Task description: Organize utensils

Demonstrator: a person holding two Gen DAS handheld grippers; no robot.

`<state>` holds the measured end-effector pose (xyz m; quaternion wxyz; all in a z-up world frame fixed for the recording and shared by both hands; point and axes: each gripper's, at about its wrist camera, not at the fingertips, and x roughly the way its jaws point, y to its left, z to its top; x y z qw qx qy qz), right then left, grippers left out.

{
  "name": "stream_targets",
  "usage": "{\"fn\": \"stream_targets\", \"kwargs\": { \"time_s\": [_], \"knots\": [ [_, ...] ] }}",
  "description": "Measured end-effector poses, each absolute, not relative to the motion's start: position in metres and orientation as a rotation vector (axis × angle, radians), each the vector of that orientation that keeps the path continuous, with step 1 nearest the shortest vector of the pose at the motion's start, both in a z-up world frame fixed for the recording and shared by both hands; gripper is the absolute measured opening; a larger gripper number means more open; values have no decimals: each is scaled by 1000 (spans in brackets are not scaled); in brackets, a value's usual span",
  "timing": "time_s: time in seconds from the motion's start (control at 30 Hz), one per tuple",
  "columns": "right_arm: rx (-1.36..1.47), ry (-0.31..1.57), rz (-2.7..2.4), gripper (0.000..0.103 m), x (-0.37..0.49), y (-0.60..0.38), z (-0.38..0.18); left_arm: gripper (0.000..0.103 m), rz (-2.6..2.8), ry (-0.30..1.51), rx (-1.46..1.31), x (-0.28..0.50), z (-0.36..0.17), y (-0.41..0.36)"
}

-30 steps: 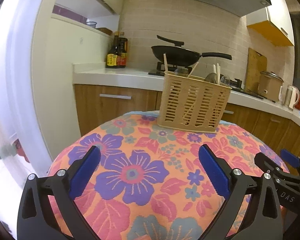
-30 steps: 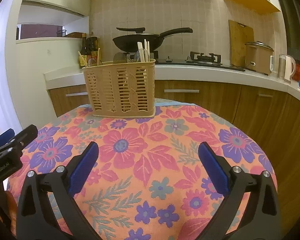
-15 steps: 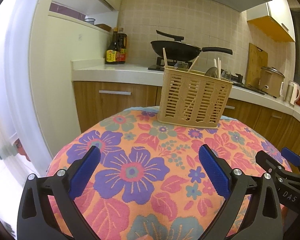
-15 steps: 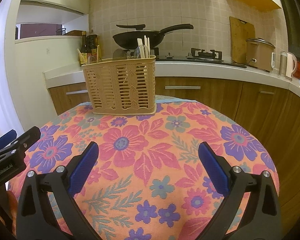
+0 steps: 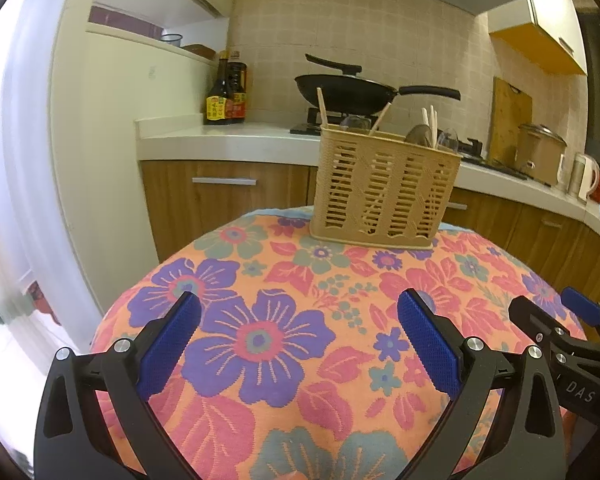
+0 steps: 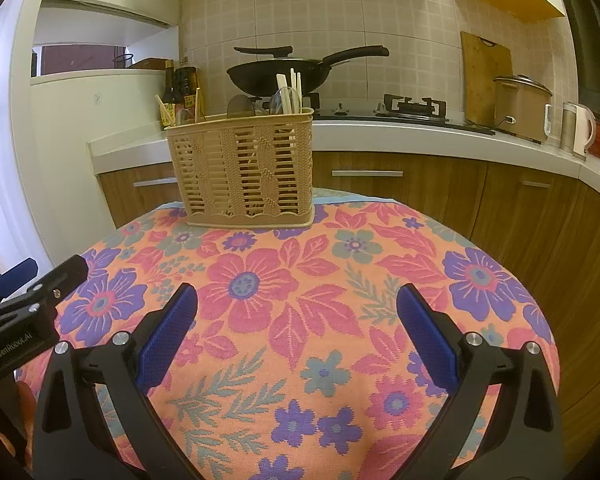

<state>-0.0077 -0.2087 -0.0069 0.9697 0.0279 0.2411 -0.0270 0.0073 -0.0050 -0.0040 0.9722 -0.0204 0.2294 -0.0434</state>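
Flowered cloth [image 5: 260,336] covers the table in a kitchen. At upper centre of both views stands the tan basket [image 5: 384,196] with chopsticks [image 6: 294,88] and spoons inside — a black wok [image 5: 348,92] behind it. Left gripper [image 5: 298,332] and right gripper [image 6: 296,328] hover low in frame, jaws spread wide, holding nothing.

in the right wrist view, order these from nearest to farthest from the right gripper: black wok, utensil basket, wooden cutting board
From the right gripper, nearest first:
1. Utensil basket: on the flowered tablecloth, ahead and slightly left.
2. Black wok: on the stove behind the basket, at the counter.
3. Wooden cutting board: leaning against the tiled wall, far right, about as deep as the wok or a little beyond; those two are close to call.
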Motion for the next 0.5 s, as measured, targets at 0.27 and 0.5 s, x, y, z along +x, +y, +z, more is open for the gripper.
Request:
{"fn": "stream_targets", "kwargs": {
  "time_s": [0.27, 0.5],
  "knots": [
    [55, 492, -44, 95, -6, -209, -7, 95, -88, 471, -42, 9, -5, -4],
    [63, 498, -35, 95, -6, -209, -8, 95, -89, 473, -44, 10, -5, -4]
  ]
}}
